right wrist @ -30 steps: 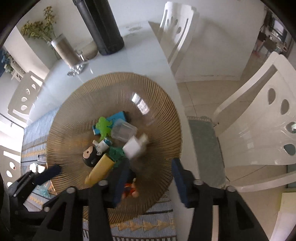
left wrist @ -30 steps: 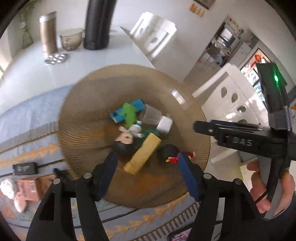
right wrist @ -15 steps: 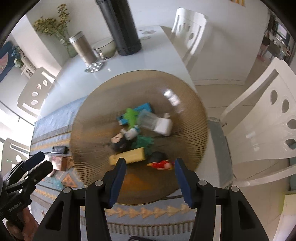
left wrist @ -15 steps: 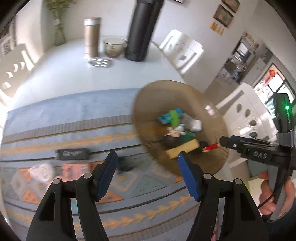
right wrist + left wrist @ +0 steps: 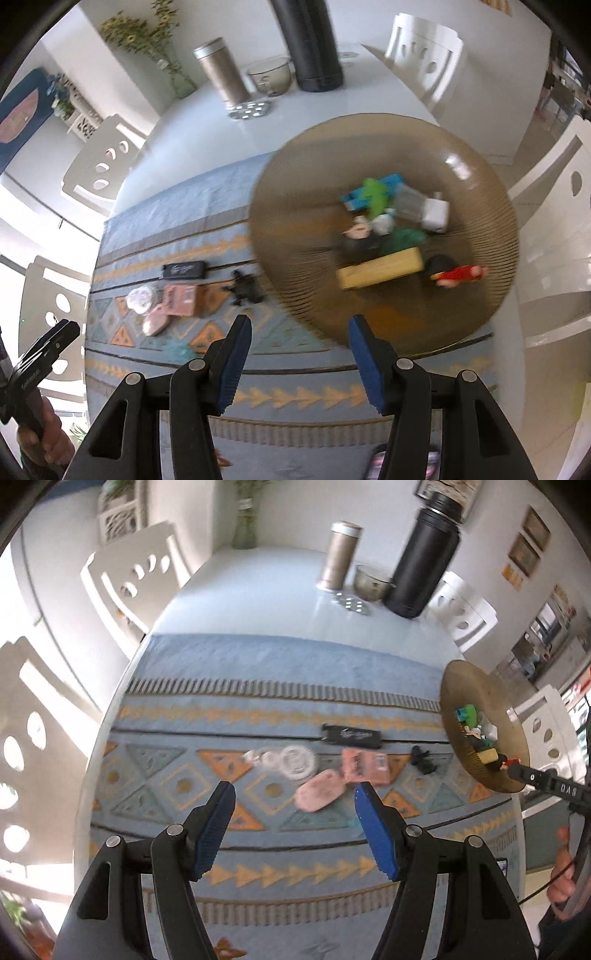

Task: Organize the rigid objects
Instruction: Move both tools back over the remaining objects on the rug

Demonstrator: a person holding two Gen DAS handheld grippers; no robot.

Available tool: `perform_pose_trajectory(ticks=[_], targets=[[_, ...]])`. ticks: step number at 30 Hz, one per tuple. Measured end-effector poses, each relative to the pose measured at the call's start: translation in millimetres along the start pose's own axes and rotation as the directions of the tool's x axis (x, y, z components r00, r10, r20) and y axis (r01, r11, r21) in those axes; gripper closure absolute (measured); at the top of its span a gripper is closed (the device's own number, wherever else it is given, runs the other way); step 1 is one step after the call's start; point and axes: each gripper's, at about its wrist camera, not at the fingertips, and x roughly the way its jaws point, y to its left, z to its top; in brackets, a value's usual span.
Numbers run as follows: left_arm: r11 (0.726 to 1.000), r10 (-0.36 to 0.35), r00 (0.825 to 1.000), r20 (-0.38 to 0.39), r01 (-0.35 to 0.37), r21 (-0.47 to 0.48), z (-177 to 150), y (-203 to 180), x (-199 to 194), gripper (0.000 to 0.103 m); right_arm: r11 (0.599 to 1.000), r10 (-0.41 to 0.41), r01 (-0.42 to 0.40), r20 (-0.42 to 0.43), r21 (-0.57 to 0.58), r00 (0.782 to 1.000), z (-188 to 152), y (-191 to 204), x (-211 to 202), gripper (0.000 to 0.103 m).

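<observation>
Pink case [image 5: 318, 792] lies just beyond the left gripper [image 5: 293, 795], whose jaws gape empty.

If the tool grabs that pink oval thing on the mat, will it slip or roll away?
The pink oval thing lies flat on the patterned mat, so it probably won't roll. Its rounded, smooth-looking surface might slip between the pads. It looks small and likely light, though blur hides what it is made of.

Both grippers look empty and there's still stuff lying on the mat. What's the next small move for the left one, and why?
Probably lower the left gripper onto the pink oval piece just ahead of its open, empty jaws. It lies loose on the mat, outside the woven tray where the other pieces are gathered.
</observation>
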Motion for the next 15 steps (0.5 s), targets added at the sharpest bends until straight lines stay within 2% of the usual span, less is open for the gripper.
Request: perform_pose_trajectory(ticks=[2, 8, 15], targets=[[1.0, -0.023, 1.0, -0.017, 0.023, -0.004, -3.1, 9.5, 2.9, 0.038, 1.0, 0.008, -0.008, -0.005, -0.007, 1.0, -5.1, 20.1, 4.5, 0.05], [0.994, -0.074, 0.994, -0.078, 0.08, 0.076, -14.6, 19.3, 17.0, 0.038, 1.0, 0.015, -0.016, -0.019, -0.02, 1.0, -19.5, 68.4, 19.1, 0.05], [0.978, -0.108, 0.985, -0.135, 0.13, 0.164, -8.6, 32.9, 38.5, 0.038, 1.0, 0.001, -0.002, -0.082, -0.012, 0.997, -45.3, 99.5, 44.4, 0.05]])
